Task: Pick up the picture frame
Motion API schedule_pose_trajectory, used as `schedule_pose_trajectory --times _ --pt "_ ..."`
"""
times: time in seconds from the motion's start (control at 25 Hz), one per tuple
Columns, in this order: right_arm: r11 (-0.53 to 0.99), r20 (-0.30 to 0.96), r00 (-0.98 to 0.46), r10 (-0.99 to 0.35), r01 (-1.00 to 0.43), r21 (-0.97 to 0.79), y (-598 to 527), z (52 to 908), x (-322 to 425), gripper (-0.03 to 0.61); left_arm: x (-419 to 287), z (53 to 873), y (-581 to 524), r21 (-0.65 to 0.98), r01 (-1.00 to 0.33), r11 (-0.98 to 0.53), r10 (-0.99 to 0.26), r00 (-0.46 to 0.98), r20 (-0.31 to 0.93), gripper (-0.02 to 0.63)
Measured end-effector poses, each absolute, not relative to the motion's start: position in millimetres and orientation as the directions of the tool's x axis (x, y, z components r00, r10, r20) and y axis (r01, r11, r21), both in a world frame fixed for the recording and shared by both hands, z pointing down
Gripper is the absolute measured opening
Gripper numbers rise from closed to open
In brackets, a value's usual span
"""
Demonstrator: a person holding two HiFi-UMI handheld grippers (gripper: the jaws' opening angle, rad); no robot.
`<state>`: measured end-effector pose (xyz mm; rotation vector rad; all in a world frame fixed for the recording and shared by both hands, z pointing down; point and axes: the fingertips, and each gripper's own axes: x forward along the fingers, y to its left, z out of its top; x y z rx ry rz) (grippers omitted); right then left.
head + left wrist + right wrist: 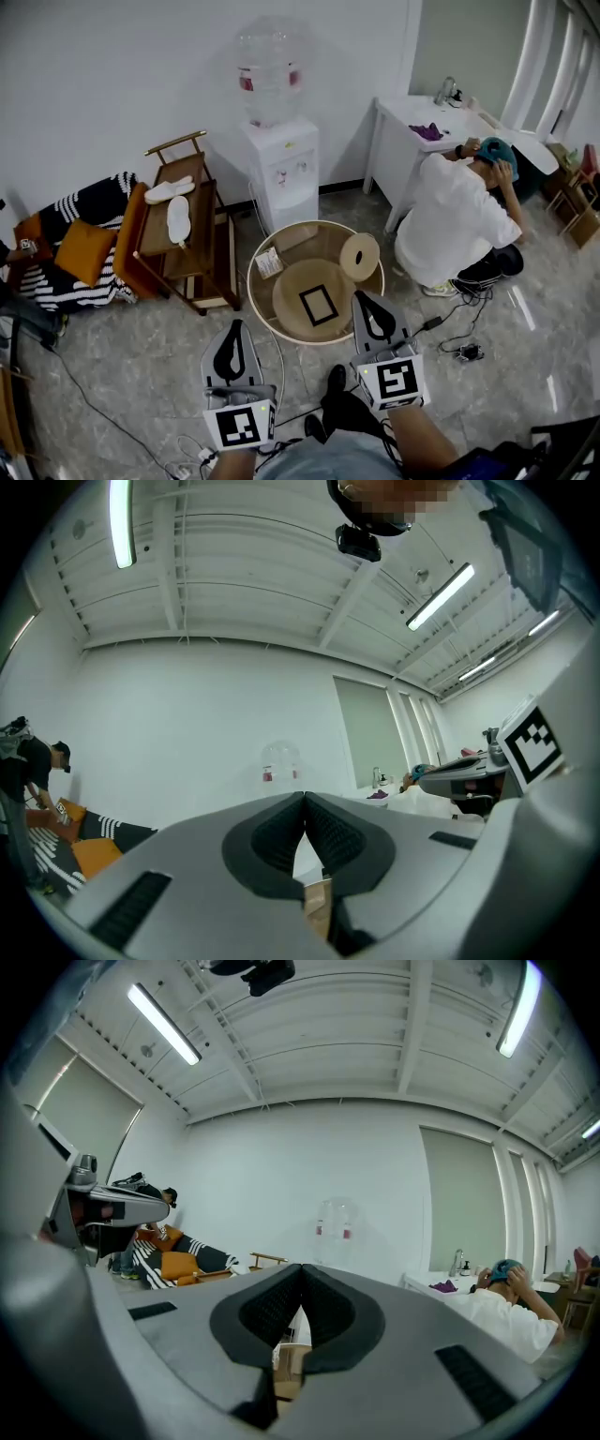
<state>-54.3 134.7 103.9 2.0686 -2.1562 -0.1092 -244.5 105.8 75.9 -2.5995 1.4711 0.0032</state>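
A small black picture frame lies flat on the light wooden top of a round table in the middle of the head view. My left gripper hangs level over the floor just left of the table's near rim, jaws shut and empty. My right gripper sits at the table's near right edge, a little right of the frame, also shut on nothing. In the left gripper view the left gripper has its pads together; the right gripper looks the same in its own view. Neither touches the frame.
A round wooden disc and a small box also sit on the table. Behind it stand a water dispenser and a wooden chair. A person crouches at the right by a white desk. Cables lie on the floor.
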Motion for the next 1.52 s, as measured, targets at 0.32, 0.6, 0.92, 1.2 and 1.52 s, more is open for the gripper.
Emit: schedule_pose_trajectory --times 0.32,0.6,0.92,1.2,1.52 --pt "0.025 0.052 -0.017 -0.998 -0.988 0.154 95 116 -24 0.014 -206 91 65 -0.138 -0.830 -0.540 -0.833 0.551 -0.054 0.015" --pt "0.051 0.145 -0.034 -0.989 -0.992 0.115 31 160 16 0.014 -163 128 -4 -0.126 -0.821 -0.557 -0.830 0.557 0.038 0.015" --pt "0.086 0.272 -0.062 -0.960 -0.993 0.078 -46 239 48 0.014 -125 197 -84 -0.097 -0.805 -0.585 -0.807 0.566 0.169 0.015" --pt "0.087 0.393 -0.070 -0.917 -0.996 0.026 -82 326 73 0.014 -96 274 -122 -0.051 -0.801 -0.597 -0.778 0.562 0.280 0.015" --pt "0.125 0.525 -0.121 -0.842 -0.992 -0.029 -85 420 77 0.014 -74 356 -133 0.015 -0.802 -0.597 -0.736 0.555 0.387 0.015"
